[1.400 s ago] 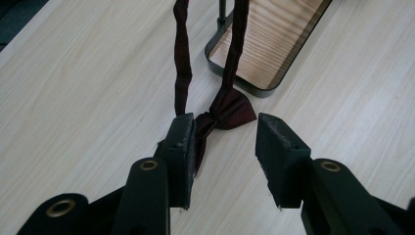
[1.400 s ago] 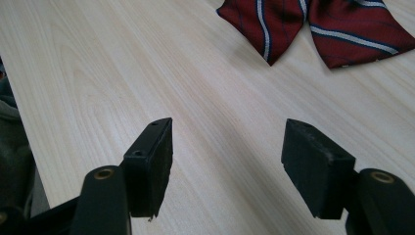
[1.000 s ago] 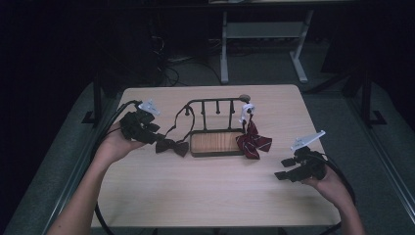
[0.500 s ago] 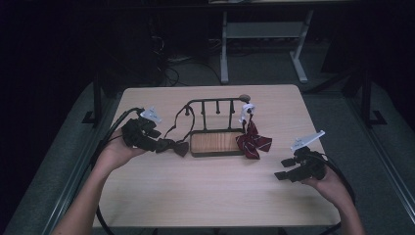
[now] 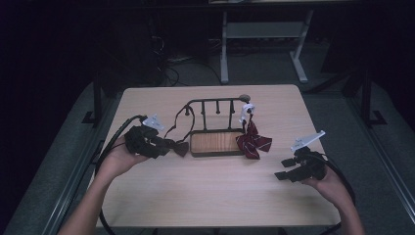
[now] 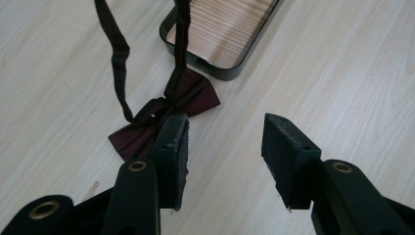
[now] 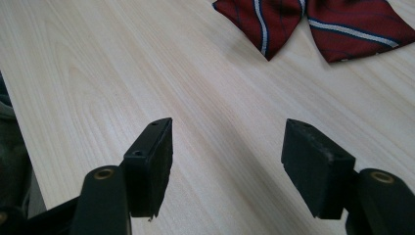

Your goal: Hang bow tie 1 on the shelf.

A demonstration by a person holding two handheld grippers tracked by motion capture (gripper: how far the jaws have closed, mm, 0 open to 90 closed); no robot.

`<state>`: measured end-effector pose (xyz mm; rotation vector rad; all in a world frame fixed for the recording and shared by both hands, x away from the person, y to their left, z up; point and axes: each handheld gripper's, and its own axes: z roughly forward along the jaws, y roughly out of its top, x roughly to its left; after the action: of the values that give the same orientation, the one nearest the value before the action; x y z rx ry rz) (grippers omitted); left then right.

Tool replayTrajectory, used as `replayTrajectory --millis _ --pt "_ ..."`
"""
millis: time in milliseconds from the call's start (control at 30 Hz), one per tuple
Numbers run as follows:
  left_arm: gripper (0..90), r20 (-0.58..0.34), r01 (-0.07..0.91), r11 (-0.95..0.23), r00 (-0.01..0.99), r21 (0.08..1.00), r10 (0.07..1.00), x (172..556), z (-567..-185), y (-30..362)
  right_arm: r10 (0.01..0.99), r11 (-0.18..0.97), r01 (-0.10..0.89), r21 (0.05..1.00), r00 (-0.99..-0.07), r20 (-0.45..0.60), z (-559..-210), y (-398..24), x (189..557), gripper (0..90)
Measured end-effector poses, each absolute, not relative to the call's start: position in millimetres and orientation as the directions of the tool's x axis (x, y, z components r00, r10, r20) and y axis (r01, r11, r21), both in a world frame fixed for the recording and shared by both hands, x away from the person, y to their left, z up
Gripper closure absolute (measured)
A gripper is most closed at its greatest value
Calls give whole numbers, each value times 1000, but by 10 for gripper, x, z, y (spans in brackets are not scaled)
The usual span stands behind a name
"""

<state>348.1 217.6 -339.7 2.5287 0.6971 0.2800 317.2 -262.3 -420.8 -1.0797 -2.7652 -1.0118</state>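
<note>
A dark maroon bow tie (image 5: 181,147) (image 6: 182,94) lies flat on the table, left of the rack's wooden base (image 5: 216,142) (image 6: 221,30). Its strap runs up to the black rack's left hook (image 5: 188,110). My left gripper (image 5: 169,145) (image 6: 225,147) is open just above the table, with its left jaw over the bow tie's near wing and nothing between the pads. A red striped bow tie (image 5: 253,142) (image 7: 313,22) hangs at the rack's right end under a white tag (image 5: 247,109) and rests on the table. My right gripper (image 5: 284,169) (image 7: 227,156) is open over bare wood, short of that tie.
The light wooden table (image 5: 220,196) has its near edge at the person's forearms. Black cables trail from both grippers off the table's sides. A white desk frame (image 5: 264,34) stands on the dark floor beyond the far edge.
My left gripper has sunk toward the table beside the dark bow tie. The right gripper and both ties have not moved.
</note>
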Motion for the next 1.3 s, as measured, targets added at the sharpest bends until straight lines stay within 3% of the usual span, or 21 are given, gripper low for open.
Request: replayTrajectory --millis 1300 --pt "493 27 427 -731 854 532 519 3280 -3841 2166 604 557 611 563 -763 230 -4232 -2610 3174 359"
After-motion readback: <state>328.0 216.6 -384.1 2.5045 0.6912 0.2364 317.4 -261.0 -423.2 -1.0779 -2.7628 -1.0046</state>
